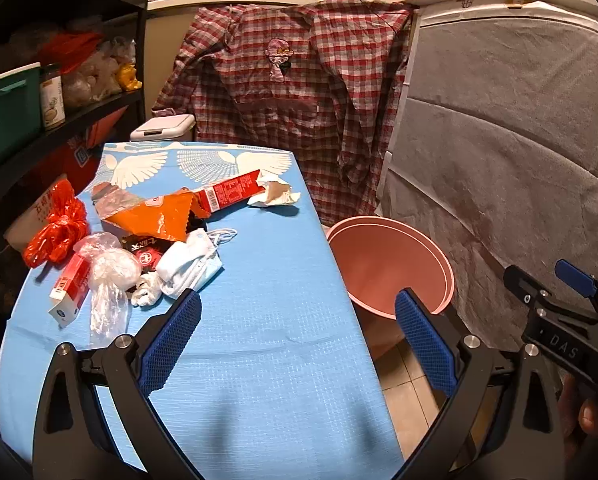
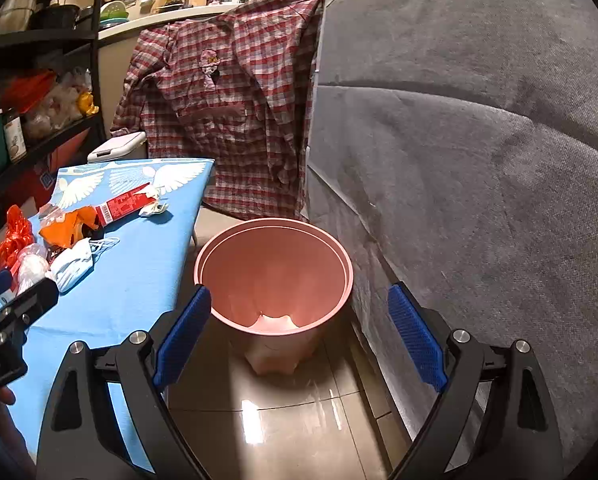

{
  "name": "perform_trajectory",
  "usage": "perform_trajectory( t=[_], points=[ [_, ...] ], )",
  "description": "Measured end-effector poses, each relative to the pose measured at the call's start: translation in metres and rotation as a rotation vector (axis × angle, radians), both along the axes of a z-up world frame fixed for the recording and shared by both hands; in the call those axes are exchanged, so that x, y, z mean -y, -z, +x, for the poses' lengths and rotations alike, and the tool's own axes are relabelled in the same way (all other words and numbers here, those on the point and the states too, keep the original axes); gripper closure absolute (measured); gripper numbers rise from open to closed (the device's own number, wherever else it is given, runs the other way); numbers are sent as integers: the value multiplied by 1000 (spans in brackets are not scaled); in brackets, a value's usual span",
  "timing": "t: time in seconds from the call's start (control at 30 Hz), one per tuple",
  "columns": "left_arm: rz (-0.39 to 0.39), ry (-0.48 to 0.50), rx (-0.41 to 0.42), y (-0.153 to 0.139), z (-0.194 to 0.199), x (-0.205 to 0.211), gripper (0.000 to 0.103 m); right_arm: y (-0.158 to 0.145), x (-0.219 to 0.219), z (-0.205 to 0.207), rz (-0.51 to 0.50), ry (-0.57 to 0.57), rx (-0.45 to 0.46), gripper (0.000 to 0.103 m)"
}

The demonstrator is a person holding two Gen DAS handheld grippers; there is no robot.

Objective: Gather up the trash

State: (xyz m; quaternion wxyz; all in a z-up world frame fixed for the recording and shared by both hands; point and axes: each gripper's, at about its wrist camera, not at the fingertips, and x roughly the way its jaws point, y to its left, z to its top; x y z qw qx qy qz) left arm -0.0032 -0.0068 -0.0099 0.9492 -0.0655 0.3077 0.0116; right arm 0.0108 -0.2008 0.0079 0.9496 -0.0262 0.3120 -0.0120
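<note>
Empty pink bin (image 2: 275, 276) beside table (image 2: 139, 280)

The left wrist view looked down over the blue table (image 1: 259, 320), the right wrist view over the nearby pink bin (image 2: 275, 276); both shared these and the plaid shirt (image 1: 299, 100).

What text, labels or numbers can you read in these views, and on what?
"DAS": white letters on the right hand-held gripper body.
Red carton: barcode and small print, too small to read.
Black-and-red packet: white characters, too blurred to read.
Jar label on the shelf: unreadable.
Small red-and-white box: blue logo, illegible.
</note>
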Motion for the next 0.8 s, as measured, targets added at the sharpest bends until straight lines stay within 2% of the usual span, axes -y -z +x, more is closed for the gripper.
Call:
perform_trajectory(
  t=[0.8],
  points=[
    [2,43,1,11,5,16,9,-1,4,1,-17,30,4,15]
  ],
)
